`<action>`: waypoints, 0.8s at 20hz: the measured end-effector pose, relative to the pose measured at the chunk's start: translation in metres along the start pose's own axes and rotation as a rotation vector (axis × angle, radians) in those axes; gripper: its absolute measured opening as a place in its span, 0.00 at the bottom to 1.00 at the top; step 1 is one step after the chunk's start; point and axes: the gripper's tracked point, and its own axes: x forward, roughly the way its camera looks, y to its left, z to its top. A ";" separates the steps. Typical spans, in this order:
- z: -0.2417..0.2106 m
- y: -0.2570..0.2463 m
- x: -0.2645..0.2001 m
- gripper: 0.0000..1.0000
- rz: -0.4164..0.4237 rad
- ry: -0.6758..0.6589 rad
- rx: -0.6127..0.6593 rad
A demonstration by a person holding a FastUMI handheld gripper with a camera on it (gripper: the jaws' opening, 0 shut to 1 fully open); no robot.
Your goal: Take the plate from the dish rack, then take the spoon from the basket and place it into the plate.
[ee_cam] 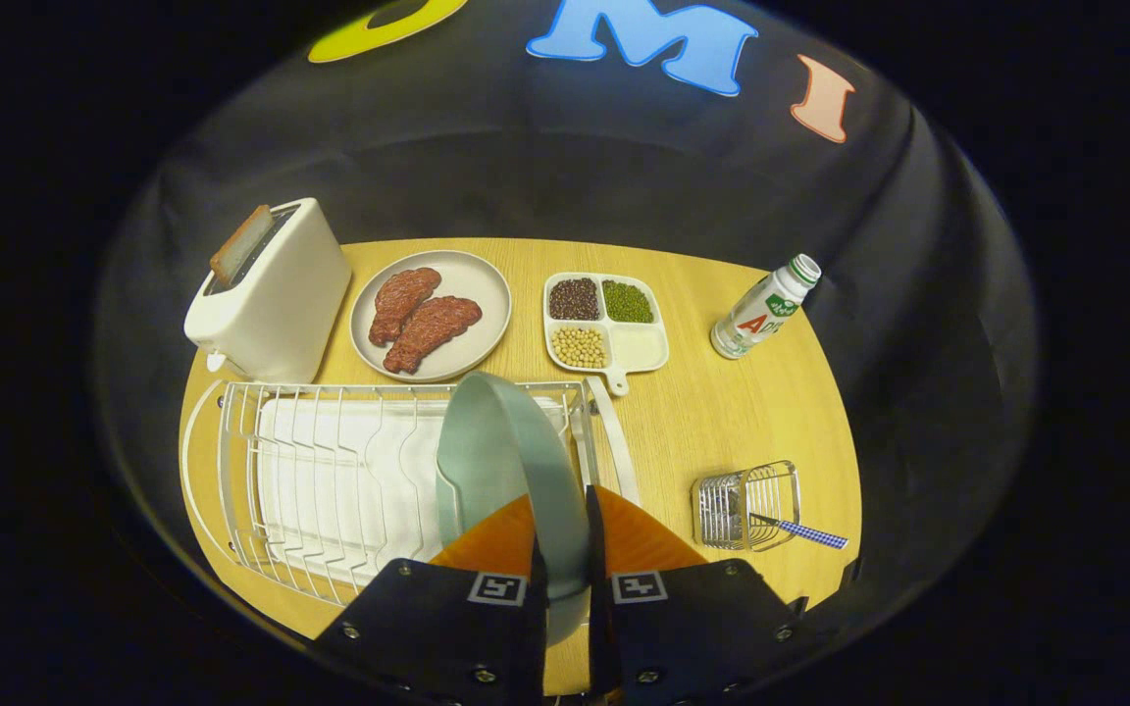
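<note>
While your tongs point(562, 549) are clamped on the pale green plate point(501, 461), one finger pressing each face of its rim, the plate stands on edge over the right end of the white wire dish rack point(330, 471). You can see the rack's white drip tray point(330, 490) beneath the wires. To the right of your fingers, a small wire basket point(746, 505) on the wooden counter point(712, 412) holds the spoon point(800, 530), whose checked handle juts out sideways. Beyond the rack stand a toaster point(271, 294), a plate of meat point(431, 314), a divided dish of beans point(606, 322) and a bottle point(764, 307).
</note>
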 end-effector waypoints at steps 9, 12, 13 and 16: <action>0.021 0.015 -0.031 0.17 -0.207 -0.077 -0.123; 0.035 0.002 -0.040 0.17 -0.278 -0.128 -0.129; 0.044 0.000 -0.046 0.17 -0.299 -0.160 -0.148; 0.050 0.010 -0.057 0.17 -0.252 -0.183 -0.133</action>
